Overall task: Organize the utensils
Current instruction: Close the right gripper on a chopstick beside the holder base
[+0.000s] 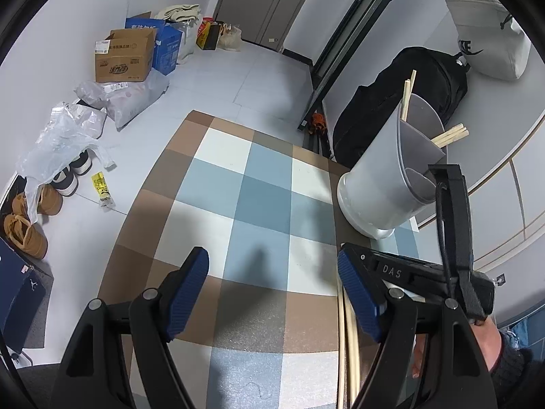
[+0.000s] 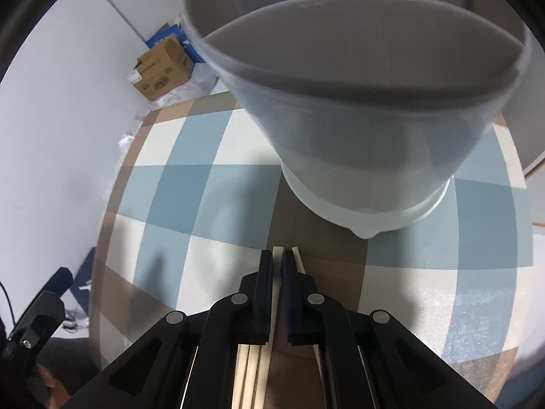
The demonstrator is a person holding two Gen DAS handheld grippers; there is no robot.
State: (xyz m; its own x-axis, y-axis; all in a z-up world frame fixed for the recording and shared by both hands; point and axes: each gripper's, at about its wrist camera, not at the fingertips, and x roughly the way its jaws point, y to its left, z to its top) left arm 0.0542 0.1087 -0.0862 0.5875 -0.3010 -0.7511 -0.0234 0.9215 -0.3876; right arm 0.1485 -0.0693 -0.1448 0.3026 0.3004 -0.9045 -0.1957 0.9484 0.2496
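- right wrist view shows wooden chopsticks (image 2: 277, 255) lying on the checked mat (image 2: 190, 184), just short of the grey utensil holder (image 2: 357, 129).
- the right gripper (image 2: 278, 266) has its jaws nearly together over them; one stick runs up the narrow gap, another lies just outside the right finger, so it looks clamped on a single chopstick.
- to do this well, i would lift straight up, check the stick stays pinched, then tip it over the holder's rim without knocking the holder.
- the loose neighbour may drag along; a clean lift matters.
- left wrist view adds what the close-up hides: more chopsticks (image 1: 449, 134) already standing in the holder (image 1: 385, 184).
- the left gripper (image 1: 272, 293) hangs wide open over the mat, holding nothing.
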